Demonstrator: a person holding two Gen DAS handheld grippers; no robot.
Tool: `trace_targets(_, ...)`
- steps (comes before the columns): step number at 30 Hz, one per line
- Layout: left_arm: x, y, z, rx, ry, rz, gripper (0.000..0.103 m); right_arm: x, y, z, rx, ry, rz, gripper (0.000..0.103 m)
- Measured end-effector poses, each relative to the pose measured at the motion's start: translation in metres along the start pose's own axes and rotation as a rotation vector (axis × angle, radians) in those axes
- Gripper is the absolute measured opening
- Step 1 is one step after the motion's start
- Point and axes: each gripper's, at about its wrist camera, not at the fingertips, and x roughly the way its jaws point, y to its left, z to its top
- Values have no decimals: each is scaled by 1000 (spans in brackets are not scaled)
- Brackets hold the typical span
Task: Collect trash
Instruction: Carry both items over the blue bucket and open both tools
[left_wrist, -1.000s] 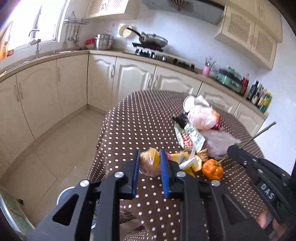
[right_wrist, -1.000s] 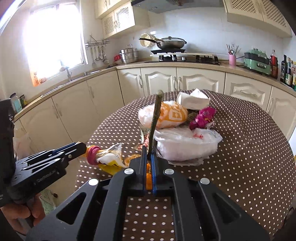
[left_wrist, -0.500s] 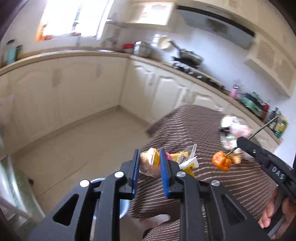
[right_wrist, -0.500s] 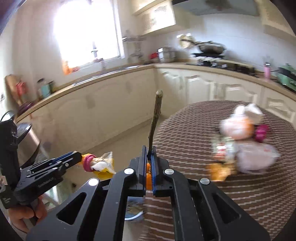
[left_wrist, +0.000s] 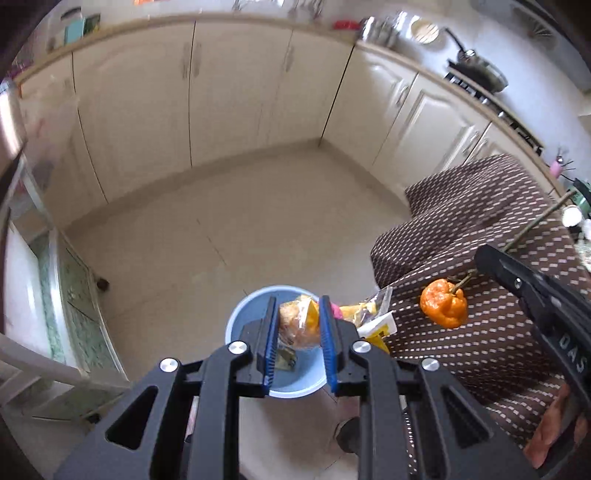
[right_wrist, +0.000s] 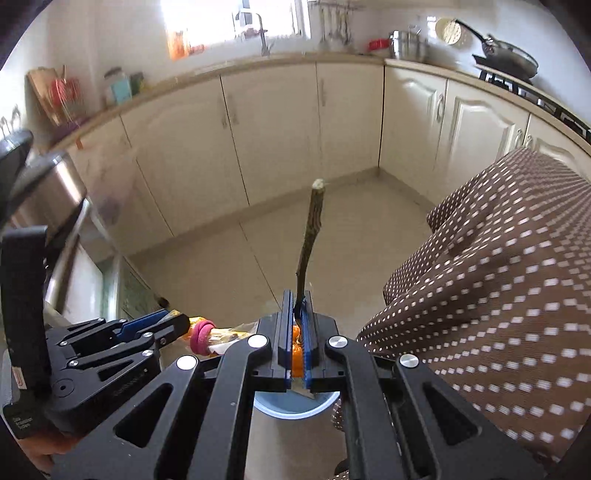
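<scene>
The left gripper pinches a crumpled clear plastic bag of orange and yellow scraps between its blue pads, with a pink piece and a yellow-and-white wrapper trailing out to its right side. It hangs directly above a light blue bin that stands on the pale tiled floor, just beside the hanging edge of the brown polka-dot tablecloth that covers the worktop. The right gripper is pressed together on a thin brown stem, which juts up and forward past its fingertips; in the left wrist view a wrinkled orange pepper dangles from the lower end of that stem, in the air in front of the tablecloth and to the right of the bin. In the right wrist view the bin's rim shows beneath the gripper body, and the left gripper with its bag sits low on the left. Cream cabinets line the walls behind, with a pan on the stove.
</scene>
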Motion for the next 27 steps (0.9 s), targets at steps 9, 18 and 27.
trace_targets(9, 59, 2, 14, -63, 74, -63, 26, 49, -16, -11, 2, 61, -49, 3)
trace_targets(18, 59, 5, 8, -83, 68, -58, 46, 64, -16, -15, 13, 88, -39, 3)
trace_targets(27, 43, 17, 1, -113, 56, -53, 48, 66, -3, -8, 14, 93, 0, 3)
